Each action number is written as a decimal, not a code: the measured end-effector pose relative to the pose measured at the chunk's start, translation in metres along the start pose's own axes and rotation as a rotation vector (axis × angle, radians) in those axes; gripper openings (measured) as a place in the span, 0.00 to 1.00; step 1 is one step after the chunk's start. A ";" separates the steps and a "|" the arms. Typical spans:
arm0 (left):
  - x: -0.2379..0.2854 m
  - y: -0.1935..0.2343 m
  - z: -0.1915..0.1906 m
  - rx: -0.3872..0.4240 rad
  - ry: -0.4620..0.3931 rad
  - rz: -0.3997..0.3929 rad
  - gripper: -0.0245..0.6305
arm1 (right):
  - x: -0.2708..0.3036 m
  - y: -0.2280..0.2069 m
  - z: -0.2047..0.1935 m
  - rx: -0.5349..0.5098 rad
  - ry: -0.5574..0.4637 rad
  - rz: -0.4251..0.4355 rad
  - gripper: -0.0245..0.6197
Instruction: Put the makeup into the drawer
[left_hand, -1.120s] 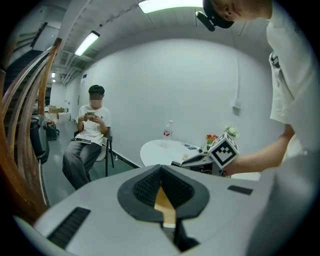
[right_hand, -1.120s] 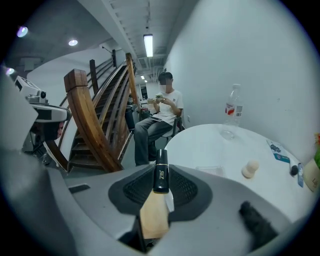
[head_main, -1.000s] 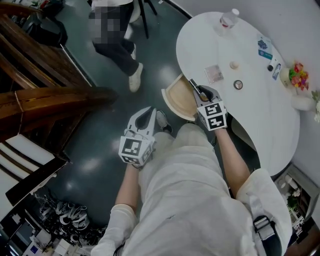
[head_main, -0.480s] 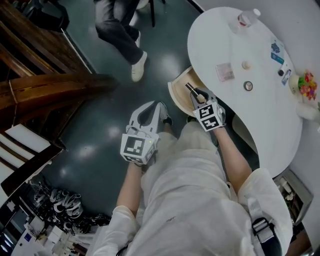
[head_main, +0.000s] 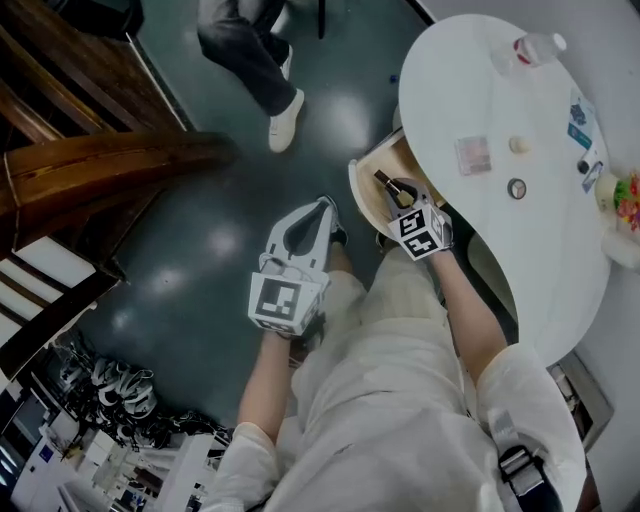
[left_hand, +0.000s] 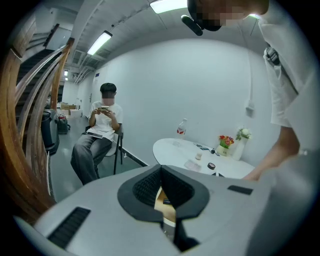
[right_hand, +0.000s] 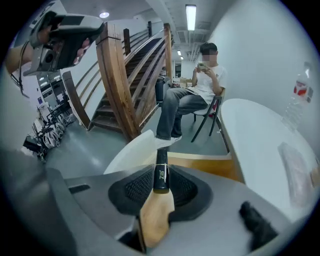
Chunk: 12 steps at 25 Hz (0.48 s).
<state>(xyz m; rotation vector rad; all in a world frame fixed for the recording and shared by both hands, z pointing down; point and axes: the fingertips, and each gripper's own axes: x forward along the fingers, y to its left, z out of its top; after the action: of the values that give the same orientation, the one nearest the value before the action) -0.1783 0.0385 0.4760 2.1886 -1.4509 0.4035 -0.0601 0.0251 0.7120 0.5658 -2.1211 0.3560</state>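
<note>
Your right gripper (right_hand: 160, 188) pinches a black makeup tube (right_hand: 161, 167) just above the open drawer (head_main: 366, 196).
It has come down lower than a moment ago, so the tube now points into the drawer and looks ready to drop. Your right arm reaches forward and tips steeply down. Your left gripper (head_main: 320, 207) is pressed together, holding nothing, over the floor away from the white table (head_main: 480, 90).

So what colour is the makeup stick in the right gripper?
The makeup stick is black with pale lettering; clearest in the right gripper view.
</note>
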 end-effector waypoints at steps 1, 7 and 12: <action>0.002 0.002 -0.001 -0.001 0.001 0.002 0.05 | 0.008 -0.001 -0.004 -0.006 0.015 0.002 0.18; 0.014 0.014 -0.012 -0.029 0.017 0.005 0.05 | 0.052 -0.005 -0.024 -0.026 0.089 0.023 0.18; 0.024 0.020 -0.021 -0.060 0.018 0.005 0.05 | 0.083 -0.013 -0.037 -0.047 0.135 0.036 0.18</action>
<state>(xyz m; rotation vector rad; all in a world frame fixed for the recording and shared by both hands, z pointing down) -0.1865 0.0250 0.5103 2.1295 -1.4414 0.3755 -0.0701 0.0087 0.8017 0.4638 -2.0068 0.3541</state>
